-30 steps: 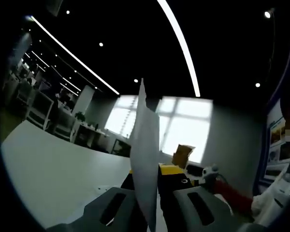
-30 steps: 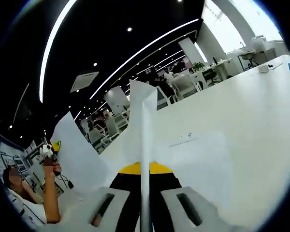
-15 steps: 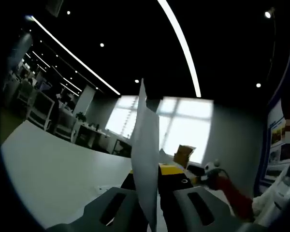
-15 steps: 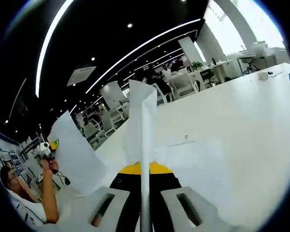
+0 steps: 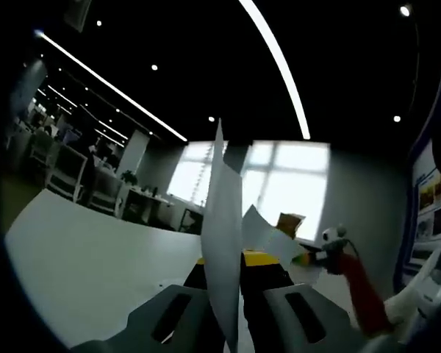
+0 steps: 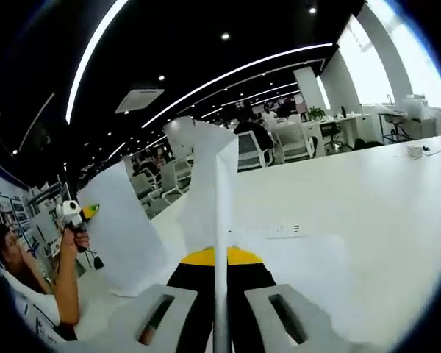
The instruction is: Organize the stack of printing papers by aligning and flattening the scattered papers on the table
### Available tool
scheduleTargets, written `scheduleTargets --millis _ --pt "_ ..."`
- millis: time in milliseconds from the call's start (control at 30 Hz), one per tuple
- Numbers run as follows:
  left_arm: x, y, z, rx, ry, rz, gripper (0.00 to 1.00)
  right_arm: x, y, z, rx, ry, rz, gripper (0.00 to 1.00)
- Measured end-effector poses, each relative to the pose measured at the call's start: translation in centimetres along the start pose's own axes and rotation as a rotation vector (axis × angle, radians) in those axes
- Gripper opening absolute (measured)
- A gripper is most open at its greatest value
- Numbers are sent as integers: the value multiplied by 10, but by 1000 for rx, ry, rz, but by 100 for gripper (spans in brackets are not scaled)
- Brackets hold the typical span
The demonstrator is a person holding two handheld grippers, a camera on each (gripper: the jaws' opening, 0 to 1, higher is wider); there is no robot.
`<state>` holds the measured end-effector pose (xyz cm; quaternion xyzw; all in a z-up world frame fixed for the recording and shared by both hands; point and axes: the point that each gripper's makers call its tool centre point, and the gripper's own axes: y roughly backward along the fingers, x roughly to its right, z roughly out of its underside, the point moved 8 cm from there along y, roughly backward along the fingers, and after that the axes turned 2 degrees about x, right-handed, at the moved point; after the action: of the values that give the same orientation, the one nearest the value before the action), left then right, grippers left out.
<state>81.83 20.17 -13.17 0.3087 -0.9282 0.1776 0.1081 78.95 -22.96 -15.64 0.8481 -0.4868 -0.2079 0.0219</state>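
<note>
Gripping thin white paper sheets [image 5: 222,243] edge-on, the left gripper [image 5: 231,323] is clamped on them above the white table [image 5: 88,265]; the right gripper [image 6: 219,323] likewise pinches its white paper [image 6: 217,198], lifted off the table.

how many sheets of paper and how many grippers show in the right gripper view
white paper sheets: 3, one pinched upright, one held up at left, one flat on the white table
two-jaw grippers: 2, right gripper, left gripper
total: 5
</note>
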Motion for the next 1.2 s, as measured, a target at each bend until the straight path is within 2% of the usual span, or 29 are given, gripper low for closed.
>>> scheduleTargets --millis 100,133,233,400,467,767,1000,1200 --pt "-2 -1 1 -10 -6 -11 6 5 -4 6 -16 2 -47 0" --pt "-2 -1 1 -13 -6 -17 6 9 -4 3 11 -50 -28 0" --pt "-2 -4 4 -29 -12 -30 6 12 1 1 20 -35 -20 0" --pt "-1 -5 4 -36 -15 -40 6 17 8 1 50 -69 -51 0" --pt "0 -4 4 -36 -15 -37 6 20 10 1 44 -72 -36 0" --pt "-1 -4 0 -16 28 -38 6 2 16 -3 82 -56 -60 0" --pt "-5 -3 3 -17 51 -61 6 1 20 -6 95 -46 -48 0" --pt "-8 -2 5 -22 72 -75 6 -4 19 -9 110 -45 -79 0"
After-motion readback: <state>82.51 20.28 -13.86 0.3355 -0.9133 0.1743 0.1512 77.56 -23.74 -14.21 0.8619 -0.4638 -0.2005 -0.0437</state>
